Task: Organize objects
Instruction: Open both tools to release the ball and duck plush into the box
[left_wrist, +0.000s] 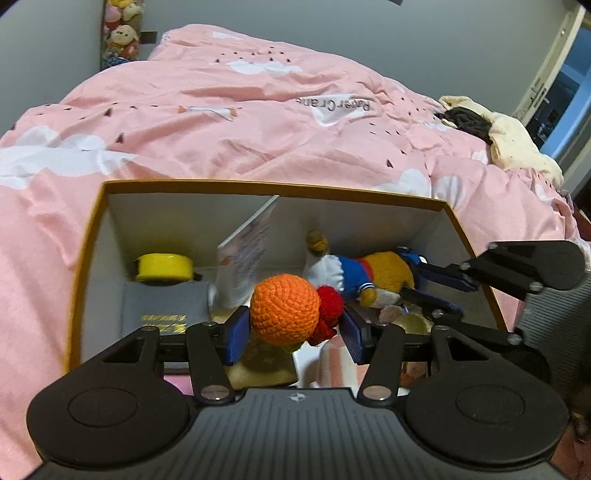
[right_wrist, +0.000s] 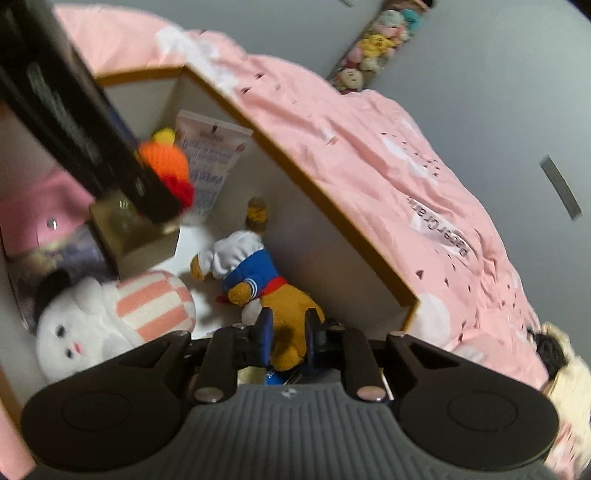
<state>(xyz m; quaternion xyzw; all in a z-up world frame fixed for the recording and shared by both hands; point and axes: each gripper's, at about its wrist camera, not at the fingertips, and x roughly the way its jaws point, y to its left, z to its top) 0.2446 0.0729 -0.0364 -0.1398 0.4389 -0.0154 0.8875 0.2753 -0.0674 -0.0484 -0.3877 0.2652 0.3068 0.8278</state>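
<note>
A: What is held by the left gripper (left_wrist: 295, 325)?

B: An orange crocheted ball (left_wrist: 284, 308) with a red knitted piece attached is clamped between the blue pads, above the open box (left_wrist: 88, 236). The jaws are set wide, and both pads are pressed against the ball.

A: And the right gripper (right_wrist: 290, 336)?

B: Its jaws are nearly closed on the lower body of the plush bear (right_wrist: 258, 284). The bear, dressed in a blue and white outfit with a red scarf, is lying on the box floor near the right-hand wall.

A: What else is contained in the box?

B: A yellow tape roll (left_wrist: 164, 266) is placed on a grey booklet (left_wrist: 164, 310) at the left. A white carton (left_wrist: 245, 258) is leaned upright near the middle. A white plush rabbit (right_wrist: 107, 321) with pink stripes is seen in the right wrist view, beside a gold carton (right_wrist: 136, 232).

A: Where is the box located?

B: It is set on a pink duvet (left_wrist: 258, 122) with white cloud shapes.
</note>
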